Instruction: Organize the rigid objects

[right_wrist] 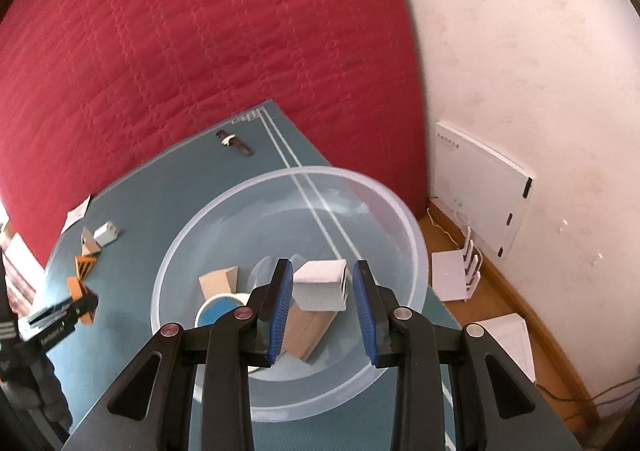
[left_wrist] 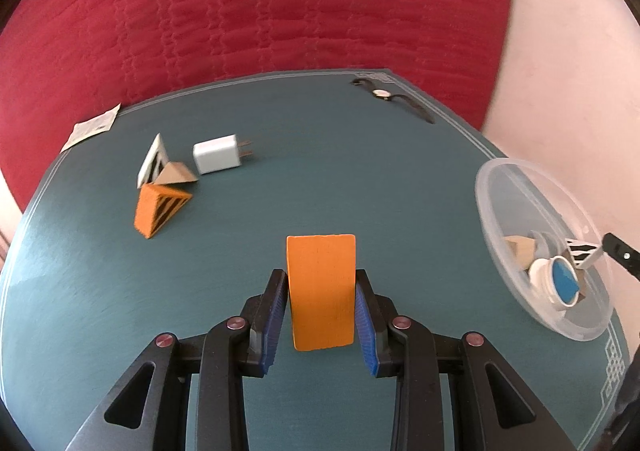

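Your left gripper (left_wrist: 321, 305) is clamped on the orange block (left_wrist: 321, 291) above the desk (left_wrist: 360, 179); your right gripper (right_wrist: 322, 303) grips a white block (right_wrist: 320, 285) over the bowl (right_wrist: 192, 235), which already holds several pieces; the charger (left_wrist: 216, 158) and wedges (left_wrist: 158, 211) remain

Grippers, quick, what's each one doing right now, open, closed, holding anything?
Left gripper: closed on the orange block, above the table.
Right gripper: closed on a white block, over the clear bowl.
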`<state>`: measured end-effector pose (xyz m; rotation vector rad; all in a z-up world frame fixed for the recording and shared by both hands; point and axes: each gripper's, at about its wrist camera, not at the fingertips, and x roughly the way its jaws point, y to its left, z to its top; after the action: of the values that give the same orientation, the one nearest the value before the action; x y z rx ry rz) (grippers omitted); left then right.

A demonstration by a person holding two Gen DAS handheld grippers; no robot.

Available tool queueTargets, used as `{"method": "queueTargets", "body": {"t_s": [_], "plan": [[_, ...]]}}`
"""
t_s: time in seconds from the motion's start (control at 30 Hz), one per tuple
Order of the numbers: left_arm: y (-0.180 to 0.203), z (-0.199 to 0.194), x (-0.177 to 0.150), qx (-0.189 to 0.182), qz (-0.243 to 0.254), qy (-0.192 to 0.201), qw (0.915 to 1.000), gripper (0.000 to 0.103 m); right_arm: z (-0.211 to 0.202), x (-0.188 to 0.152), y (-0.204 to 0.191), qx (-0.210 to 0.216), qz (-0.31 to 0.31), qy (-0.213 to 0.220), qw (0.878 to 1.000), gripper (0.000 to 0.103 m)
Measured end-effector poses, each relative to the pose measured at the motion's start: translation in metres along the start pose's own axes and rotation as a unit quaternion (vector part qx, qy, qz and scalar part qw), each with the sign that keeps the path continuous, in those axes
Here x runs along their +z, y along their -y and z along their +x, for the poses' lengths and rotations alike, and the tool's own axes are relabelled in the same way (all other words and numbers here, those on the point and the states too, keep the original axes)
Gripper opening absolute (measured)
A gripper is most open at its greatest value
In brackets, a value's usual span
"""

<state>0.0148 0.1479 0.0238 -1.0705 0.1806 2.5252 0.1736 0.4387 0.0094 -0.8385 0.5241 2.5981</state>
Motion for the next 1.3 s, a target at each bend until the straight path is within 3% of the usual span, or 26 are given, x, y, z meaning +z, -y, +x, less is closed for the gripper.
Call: {"method": "queueTargets", "body": {"t_s": [0.23, 0.47, 0.6, 0.73, 1.17, 1.23, 1.27, 1.3], "plan": [[0.019, -0.005, 0.007, -0.014, 0.018, 0.005, 0.9997, 0.034, 0.000, 0.000, 0.004, 0.009, 0.006, 0.000, 1.000, 0.034], [0.035, -0.007, 0.013, -0.033, 0.030, 0.006, 0.9990, 0.034, 0.006, -0.003, -0.004, 0.020, -0.011, -0.010, 1.000, 0.048], [0.044, -0.007, 0.016, -0.041, 0.041, 0.006, 0.9983, 0.034, 0.009, -0.004, -0.005, -0.024, -0.027, -0.007, 0.999, 0.048], [0.053, -0.010, 0.021, -0.054, 0.049, 0.008, 0.9973, 0.034, 0.003, -0.002, 0.006, -0.047, 0.001, 0.010, 0.999, 0.048], [0.095, -0.006, 0.034, -0.136, 0.073, -0.002, 0.9881, 0.035, 0.000, 0.004, 0.022, -0.062, 0.035, 0.023, 0.997, 0.048], [0.101, -0.006, 0.035, -0.148, 0.071, -0.002, 0.9864, 0.050, 0.000, 0.004, 0.023, -0.062, 0.035, 0.023, 0.997, 0.048], [0.101, -0.007, 0.035, -0.151, 0.069, -0.001, 0.9861, 0.076, 0.000, 0.004, 0.022, -0.061, 0.035, 0.024, 0.997, 0.048], [0.100, -0.008, 0.035, -0.153, 0.066, 0.002, 0.9861, 0.092, 0.000, 0.004, 0.023, -0.060, 0.035, 0.024, 0.997, 0.048]]}}
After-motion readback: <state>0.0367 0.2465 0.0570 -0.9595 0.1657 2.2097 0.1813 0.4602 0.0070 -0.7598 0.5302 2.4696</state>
